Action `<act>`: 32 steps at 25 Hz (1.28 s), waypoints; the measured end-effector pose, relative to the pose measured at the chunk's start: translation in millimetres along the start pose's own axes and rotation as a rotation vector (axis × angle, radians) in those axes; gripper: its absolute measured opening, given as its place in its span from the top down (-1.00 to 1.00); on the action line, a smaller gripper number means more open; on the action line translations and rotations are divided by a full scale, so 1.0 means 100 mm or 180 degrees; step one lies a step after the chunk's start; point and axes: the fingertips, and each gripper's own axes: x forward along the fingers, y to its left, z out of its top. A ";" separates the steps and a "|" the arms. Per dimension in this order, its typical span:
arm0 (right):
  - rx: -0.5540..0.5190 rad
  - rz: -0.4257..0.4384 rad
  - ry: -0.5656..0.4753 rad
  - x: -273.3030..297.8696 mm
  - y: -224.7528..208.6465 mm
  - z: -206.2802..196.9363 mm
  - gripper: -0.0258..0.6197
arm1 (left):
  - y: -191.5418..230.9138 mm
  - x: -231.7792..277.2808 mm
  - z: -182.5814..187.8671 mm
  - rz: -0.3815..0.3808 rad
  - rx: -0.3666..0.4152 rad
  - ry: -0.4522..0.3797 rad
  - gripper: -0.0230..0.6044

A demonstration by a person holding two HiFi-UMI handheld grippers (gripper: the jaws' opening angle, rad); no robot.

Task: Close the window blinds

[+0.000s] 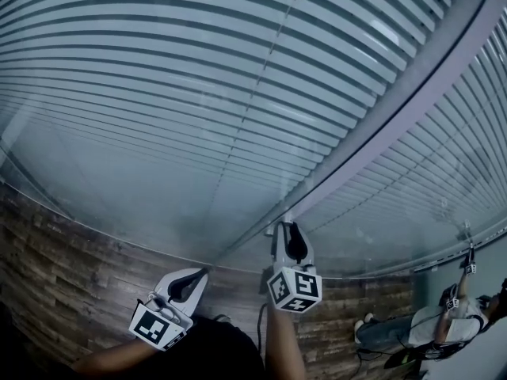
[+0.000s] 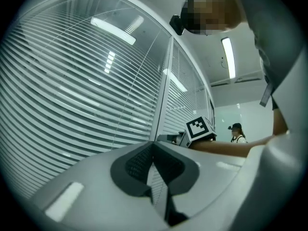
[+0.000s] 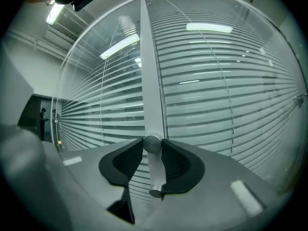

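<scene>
The blinds (image 1: 158,77) hang behind glass, their white slats showing thin dark gaps between them. A grey upright frame post (image 1: 396,101) divides them from a second blind (image 1: 444,157) to the right. Low on this post sits a small silver turning knob (image 3: 152,143) with a short stem below it. My right gripper (image 3: 152,146) is shut on that knob, its pads touching both sides; in the head view the right gripper (image 1: 287,226) reaches the post's foot. My left gripper (image 1: 200,274) hangs lower left, away from the glass. In its own view the left gripper (image 2: 153,147) is shut on nothing.
A wood-plank floor (image 1: 55,267) runs along the foot of the glass. Another person (image 1: 451,315) stands at the far right by the second blind, also seen in the left gripper view as a person (image 2: 237,133) in a cap. Ceiling lights reflect in the glass.
</scene>
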 end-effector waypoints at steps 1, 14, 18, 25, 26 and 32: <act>-0.0090 0.0002 0.0025 0.01 -0.02 0.01 0.53 | 0.01 0.01 0.00 0.0015 -0.0015 0.0008 0.93; -0.2334 -0.0223 0.0410 0.04 0.07 -0.01 0.54 | -0.10 0.12 -0.07 -0.0227 -0.0021 0.0165 0.93; -0.2207 -0.0141 0.0420 0.03 0.08 0.01 0.52 | -0.14 0.18 -0.05 -0.0309 -0.0009 0.0182 0.93; -0.1221 -0.0005 0.0266 -0.02 0.13 0.00 0.31 | -0.13 0.17 -0.09 -0.0269 -0.0030 0.0220 0.93; -0.0943 -0.0004 0.0177 -0.02 0.12 0.03 0.32 | -0.12 0.16 -0.08 -0.0265 -0.0030 0.0183 0.93; 0.0318 -0.0086 -0.0166 -0.01 0.01 0.05 0.38 | -0.06 0.10 -0.11 -0.0185 -0.0027 0.0159 0.93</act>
